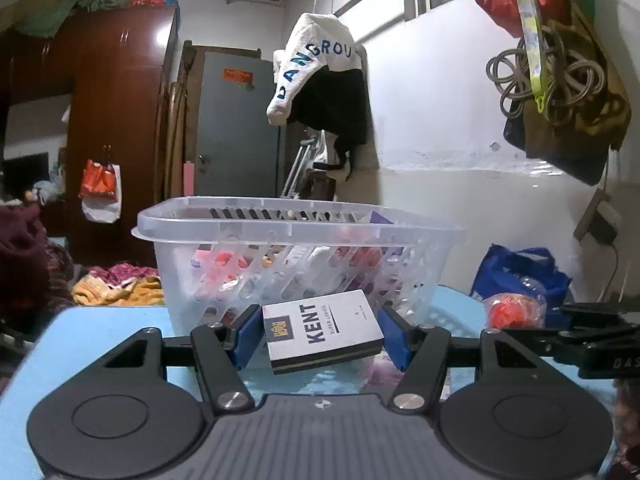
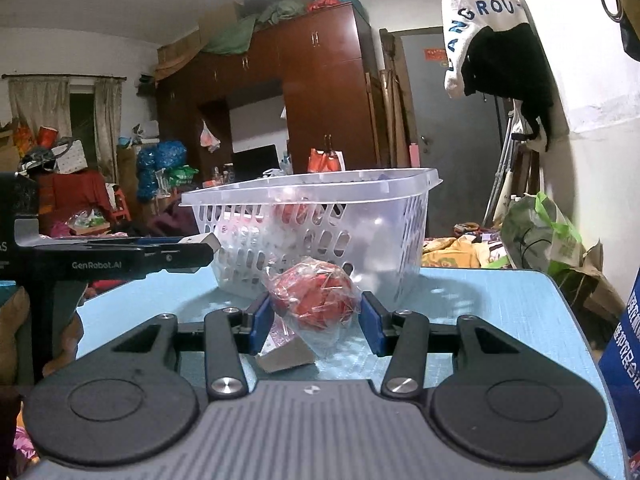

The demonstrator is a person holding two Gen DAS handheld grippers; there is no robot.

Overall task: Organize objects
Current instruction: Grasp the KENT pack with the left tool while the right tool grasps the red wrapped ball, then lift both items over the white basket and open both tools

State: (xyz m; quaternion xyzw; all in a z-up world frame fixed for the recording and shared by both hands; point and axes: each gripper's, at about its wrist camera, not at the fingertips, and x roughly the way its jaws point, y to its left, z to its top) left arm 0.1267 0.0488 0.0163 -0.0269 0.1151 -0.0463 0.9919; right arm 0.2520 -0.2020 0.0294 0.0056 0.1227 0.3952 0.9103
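My left gripper [image 1: 320,334] is shut on a white Kent cigarette box [image 1: 322,330] and holds it tilted, just in front of a clear slotted plastic basket [image 1: 300,228] that holds several colourful items. My right gripper [image 2: 314,320] is shut on a red ball in a clear wrapper [image 2: 316,294], low over the light blue table [image 2: 500,308], in front of the same basket [image 2: 312,196]. The right gripper with the ball [image 1: 516,312] shows at the right of the left wrist view. The left gripper [image 2: 120,260] shows at the left of the right wrist view.
A small grey card [image 2: 286,356] lies on the table under the right gripper. A blue bag [image 1: 520,272] stands off the table's right edge. A green plastic bag [image 2: 540,232] and clothes lie beyond the far edge. Bags and cords hang on the wall [image 1: 560,92].
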